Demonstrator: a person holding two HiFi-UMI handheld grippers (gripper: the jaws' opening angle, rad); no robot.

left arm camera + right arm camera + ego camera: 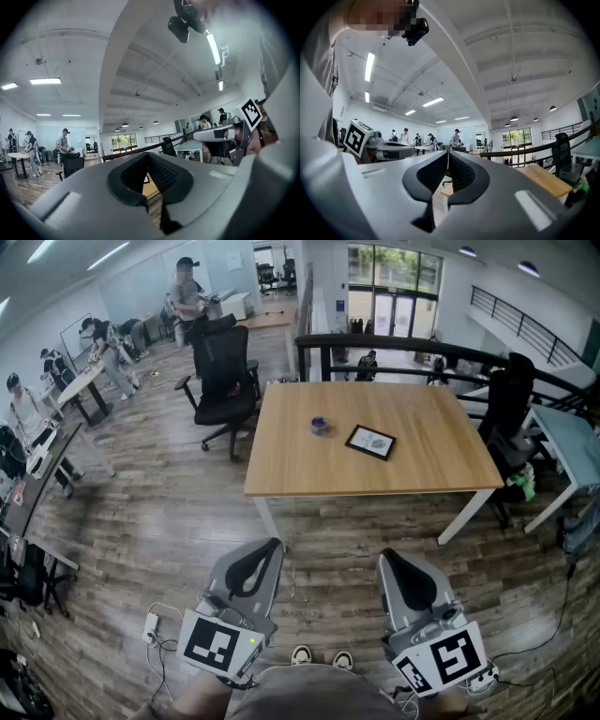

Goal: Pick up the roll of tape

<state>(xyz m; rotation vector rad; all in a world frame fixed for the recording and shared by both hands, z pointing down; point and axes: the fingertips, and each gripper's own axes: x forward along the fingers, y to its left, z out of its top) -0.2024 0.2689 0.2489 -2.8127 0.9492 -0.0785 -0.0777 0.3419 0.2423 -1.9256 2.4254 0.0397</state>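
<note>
Both grippers were held low, close to the person's body and well short of the worktop [375, 479]. The L gripper [265, 554] pointed level toward the worktop. In the left gripper view the L gripper [149, 157] had its jaws closed, dark pads meeting at the tips w/ nothing between them. The R gripper [391, 566] was the same: level, and in the right gripper view the R gripper [447, 157] had its jaws closed & empty. The 2 sat side by side but apart, w/ the person's 2 shoes [319, 656] on the wood floor [169, 521] between them.

The roll of tape [321, 426], small & purplish, lay on the worktop a bit left of centre, toward the far half, well apart from both grippers. A dark-framed flat panel [370, 442] lay just to its right, near but not touching; whether it was a tablet or a picture frame couldn't be told.

A black office chair [225, 381] stood off the worktop's far-left corner. Several people [187, 296] stood around desks in the bkgd at far left.
</note>
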